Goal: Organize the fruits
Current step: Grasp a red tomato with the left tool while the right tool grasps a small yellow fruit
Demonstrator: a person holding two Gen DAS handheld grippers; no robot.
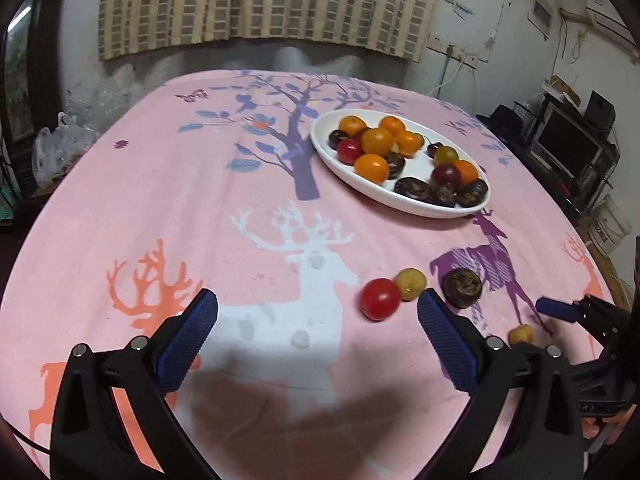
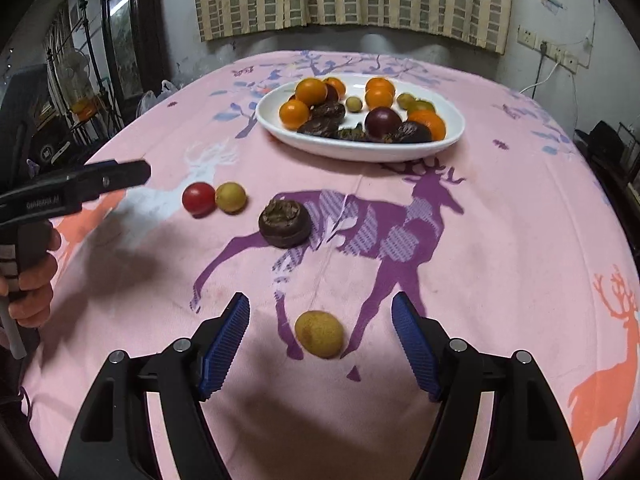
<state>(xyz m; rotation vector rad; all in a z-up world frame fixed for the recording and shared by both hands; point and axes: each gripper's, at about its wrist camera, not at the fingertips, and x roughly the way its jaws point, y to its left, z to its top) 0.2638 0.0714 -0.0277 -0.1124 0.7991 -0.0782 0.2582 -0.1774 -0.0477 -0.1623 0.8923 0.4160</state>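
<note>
The white plate (image 2: 360, 148) of fruit sat toward the table's (image 2: 500, 240) far edge. Nearer lay a red tomato (image 2: 199, 199), a yellow fruit (image 2: 231, 197) touching it, and a dark fruit (image 2: 285, 223). The left tongs (image 1: 318, 308) gaped wide, empty. The right tongs (image 2: 320, 312) stood spread around a tan fruit (image 2: 319, 333), untouched.

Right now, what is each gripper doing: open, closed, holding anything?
Left gripper: open wide, empty, above the cloth.
Right gripper: open and empty; a yellow-brown fruit lies between its fingers, untouched.
</note>
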